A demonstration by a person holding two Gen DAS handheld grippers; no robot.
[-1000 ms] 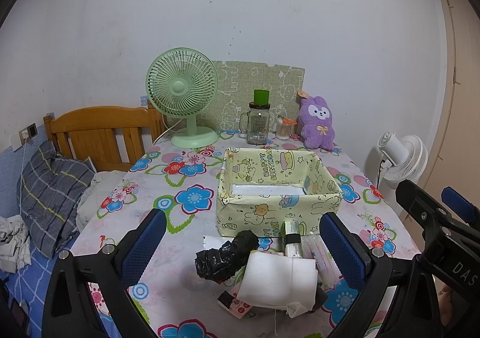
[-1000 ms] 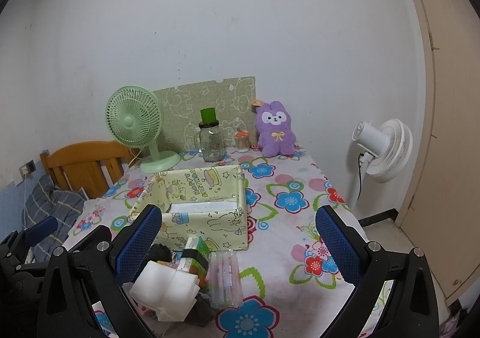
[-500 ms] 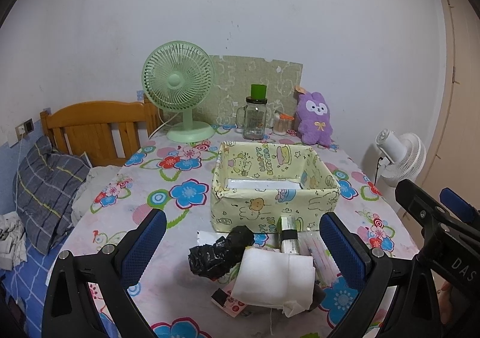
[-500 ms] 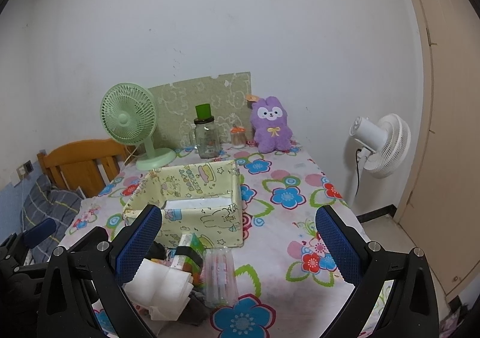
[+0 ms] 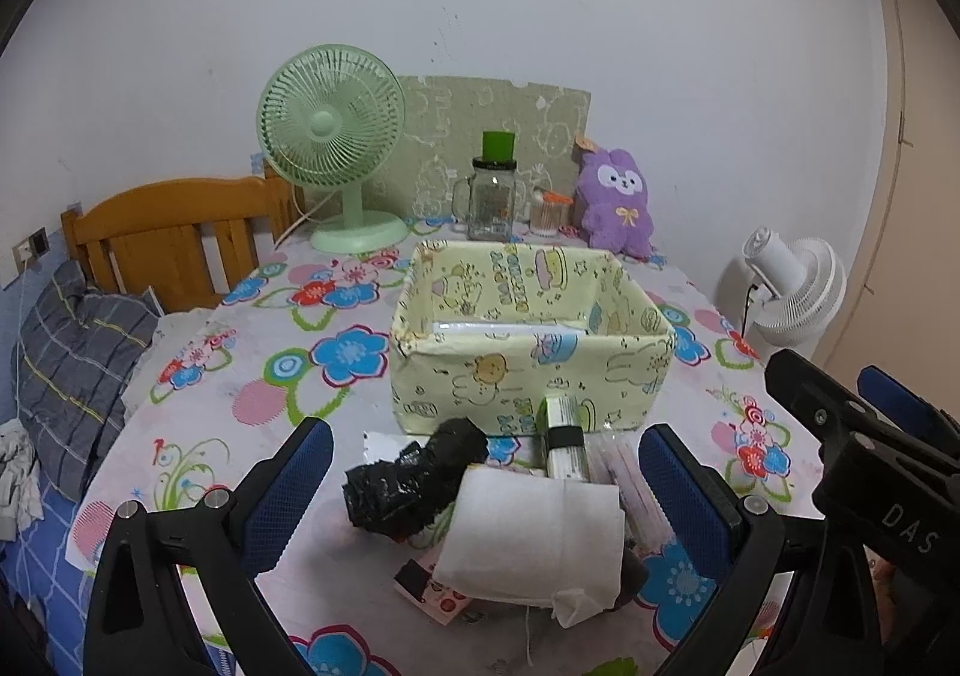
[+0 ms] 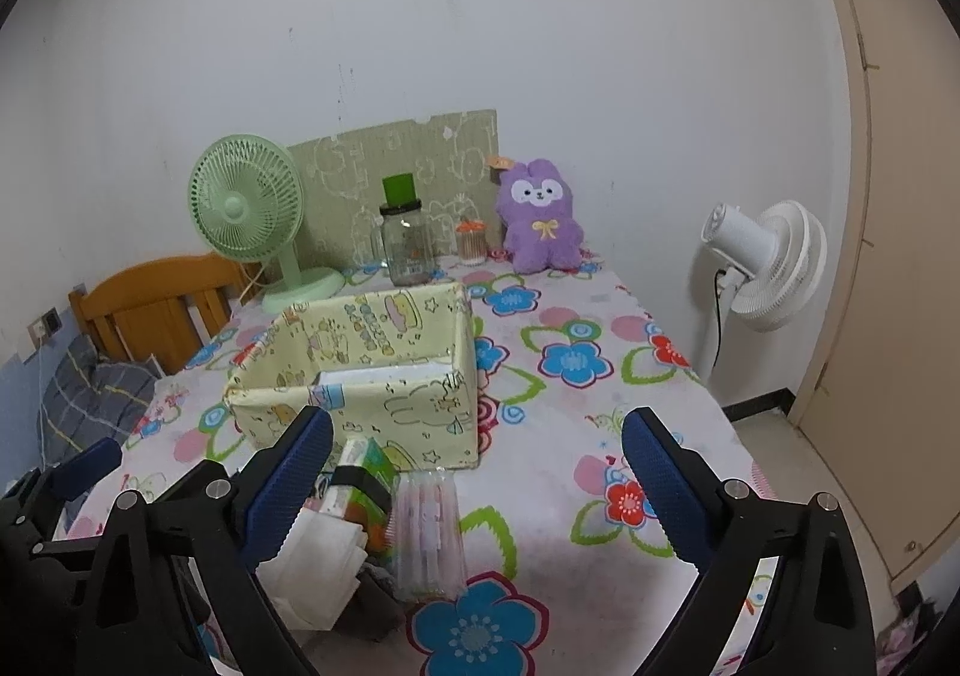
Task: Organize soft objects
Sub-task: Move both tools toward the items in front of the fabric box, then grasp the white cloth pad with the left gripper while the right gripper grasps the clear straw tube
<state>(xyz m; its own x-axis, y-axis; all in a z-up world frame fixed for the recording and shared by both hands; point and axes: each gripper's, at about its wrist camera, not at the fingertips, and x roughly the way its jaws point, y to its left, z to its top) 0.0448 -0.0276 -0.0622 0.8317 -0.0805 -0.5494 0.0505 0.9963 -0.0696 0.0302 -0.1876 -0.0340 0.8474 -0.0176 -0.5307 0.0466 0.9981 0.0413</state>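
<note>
A pale yellow cartoon-print fabric box [image 5: 528, 376] [image 6: 372, 370] stands open on the flowered table; a flat white packet lies inside. In front of it lies a pile: a crumpled black plastic bag [image 5: 414, 475], a folded white cloth [image 5: 534, 538] [image 6: 318, 562], a green-white pack with a black band [image 5: 564, 436] [image 6: 360, 478] and a clear pack of pink sticks [image 6: 429, 532]. My left gripper [image 5: 480, 496] is open above the pile. My right gripper [image 6: 477, 490] is open, just right of the pile, holding nothing. A purple plush rabbit [image 5: 615, 205] [image 6: 543, 217] sits at the back.
A green desk fan [image 5: 336, 160], a glass jar with a green lid [image 5: 495, 190] and a small orange-lidded jar [image 5: 543, 211] stand at the back wall. A wooden headboard [image 5: 168, 238] and bedding are left. A white floor fan [image 6: 762, 262] stands right of the table.
Both grippers have drawn back and risen slightly; the table and box look a little farther away. Both stay open. Nothing on the table has moved.
</note>
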